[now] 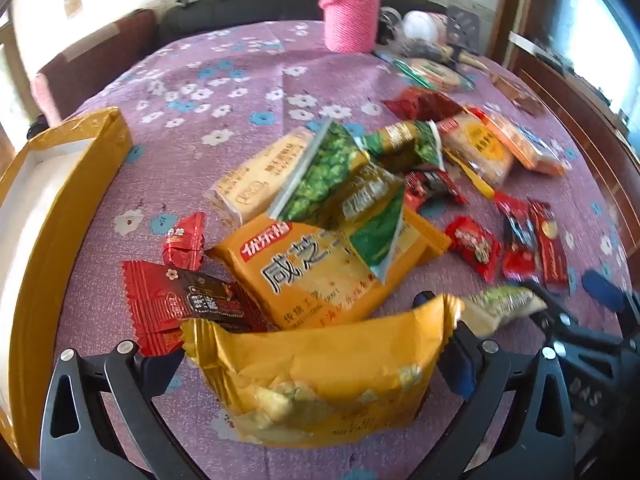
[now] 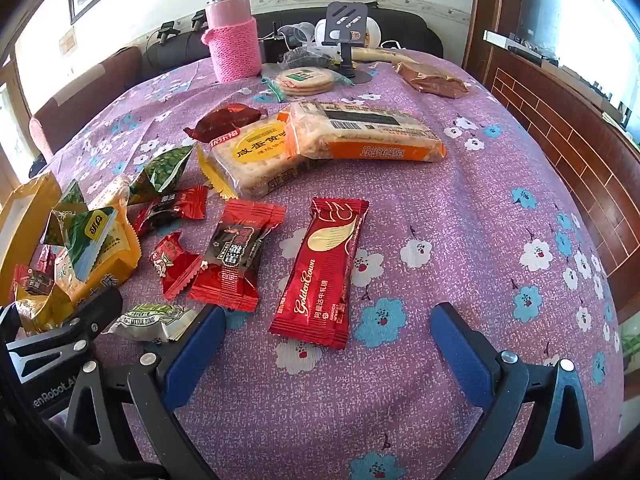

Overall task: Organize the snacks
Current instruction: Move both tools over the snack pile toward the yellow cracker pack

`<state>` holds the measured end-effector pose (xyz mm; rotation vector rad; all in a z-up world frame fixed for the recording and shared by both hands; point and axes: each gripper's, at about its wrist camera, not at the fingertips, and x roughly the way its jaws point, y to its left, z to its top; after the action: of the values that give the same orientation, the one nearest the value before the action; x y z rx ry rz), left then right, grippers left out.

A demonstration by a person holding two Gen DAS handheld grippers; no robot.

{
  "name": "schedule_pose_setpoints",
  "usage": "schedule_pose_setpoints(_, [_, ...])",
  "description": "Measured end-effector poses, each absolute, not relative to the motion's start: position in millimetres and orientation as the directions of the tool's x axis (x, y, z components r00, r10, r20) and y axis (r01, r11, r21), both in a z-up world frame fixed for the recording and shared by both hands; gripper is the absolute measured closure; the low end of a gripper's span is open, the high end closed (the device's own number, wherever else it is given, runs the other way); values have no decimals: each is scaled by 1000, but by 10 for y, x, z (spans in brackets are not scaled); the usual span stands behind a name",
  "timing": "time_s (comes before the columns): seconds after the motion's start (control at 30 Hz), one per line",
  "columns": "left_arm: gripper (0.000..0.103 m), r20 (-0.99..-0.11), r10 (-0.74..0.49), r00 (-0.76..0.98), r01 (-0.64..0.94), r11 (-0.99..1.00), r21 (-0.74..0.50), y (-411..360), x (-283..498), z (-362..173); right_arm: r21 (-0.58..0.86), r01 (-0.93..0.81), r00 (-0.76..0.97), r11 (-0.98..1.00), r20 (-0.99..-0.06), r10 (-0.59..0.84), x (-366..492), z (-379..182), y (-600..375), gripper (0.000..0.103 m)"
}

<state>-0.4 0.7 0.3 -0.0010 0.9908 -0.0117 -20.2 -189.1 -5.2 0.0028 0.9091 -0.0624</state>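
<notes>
Snack packets lie scattered on a purple flowered tablecloth (image 2: 460,240). My left gripper (image 1: 316,352) stands wide open, and a crinkled gold packet (image 1: 320,372) lies between its fingers, its ends at the pads. Past it are an orange cracker packet (image 1: 320,272), green pea packets (image 1: 340,172) and red sweets (image 1: 184,300). A yellow box (image 1: 80,152) with a white inside stands open at the left. My right gripper (image 2: 328,312) is open too, with the lower end of a red Golden Crown bar (image 2: 320,264) between its fingertips. A pale green packet (image 2: 152,320) lies by its left finger.
At the back stand a pink knit-covered flask (image 2: 232,40) and a black phone stand (image 2: 344,20), with round crackers (image 2: 306,78) and a brown packet (image 2: 432,80) nearby. Two large cracker packs (image 2: 368,132) lie mid-table. The table drops off at the right towards a wooden cabinet (image 2: 560,128).
</notes>
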Motion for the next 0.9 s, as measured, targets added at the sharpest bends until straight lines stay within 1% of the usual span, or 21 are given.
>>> schedule_pose_setpoints(0.2, [0, -859, -70, 507, 113, 994, -15, 20, -71, 24, -22, 55, 613, 998, -789, -51, -198, -50, -1875, 0])
schedule_pose_setpoints(0.23, [0, -847, -101, 522, 133, 990, -36, 9, -185, 47, -22, 55, 613, 998, -789, -51, -199, -52, -1881, 0])
schedule_pose_setpoints(0.3, [8, -834, -169, 525, 152, 983, -103, 104, -298, 105, -21, 55, 613, 998, -789, -50, -200, -54, -1888, 0])
schedule_pose_setpoints(0.33, [8, -823, -194, 534, 155, 979, -130, 167, -369, 152, -22, 55, 613, 998, -789, -51, -200, -55, -1886, 0])
schedule_pose_setpoints(0.4, [8, -779, -228, 584, 161, 973, -164, 257, -588, 345, -21, 55, 613, 998, -789, -50, -199, -55, -1888, 0])
schedule_pose_setpoints(0.43, [8, -745, -229, 627, 165, 973, -160, 337, -716, 471, -21, 55, 612, 998, -789, -50, -200, -56, -1887, 0])
schedule_pose_setpoints(0.5, [7, -671, -191, 717, 139, 982, -131, 543, -974, 755, -22, 54, 612, 998, -789, -51, -202, -58, -1888, 0])
schedule_pose_setpoints(0.53, [7, -641, -199, 741, 125, 979, -160, 652, -1023, 843, -23, 47, 608, 999, -793, -46, -192, -58, -1891, 0])
schedule_pose_setpoints(0.57, [7, -603, -168, 780, 97, 984, -148, 804, -1132, 1008, -18, 39, 595, 999, -803, -38, -178, -52, -1904, 0])
schedule_pose_setpoints(0.63, [7, -560, -88, 824, 44, 995, -92, 982, -1276, 1258, -19, 26, 547, 999, -837, -30, -177, -36, -1916, 0])
schedule_pose_setpoints(0.7, [6, -506, -62, 860, 15, 995, -96, 1182, -1425, 1428, -26, 3, 489, 1000, -872, -24, -195, -20, -1898, 0])
schedule_pose_setpoints(0.77, [5, -483, -71, 873, 9, 992, -129, 1397, -1489, 1487, -32, -43, 447, 999, -894, -10, -234, -10, -1876, 0])
schedule_pose_setpoints(0.8, [3, -462, -72, 884, 9, 990, -138, 1432, -1525, 1485, -41, -48, 439, 998, -898, -16, -269, 8, -1884, 2])
schedule_pose_setpoints(0.83, [3, -454, -79, 887, 8, 988, -155, 1500, -1510, 1484, -50, -40, 449, 998, -893, -27, -316, 39, -1897, 10])
schedule_pose_setpoints(0.87, [1, -437, -80, 896, 6, 986, -169, 1558, -1532, 1477, -61, -25, 469, 998, -882, -43, -376, 95, -1917, 20])
schedule_pose_setpoints(0.9, [0, -419, -79, 904, 6, 985, -172, 1583, -1560, 1465, -63, -8, 500, 998, -864, -51, -455, 175, -1935, 22])
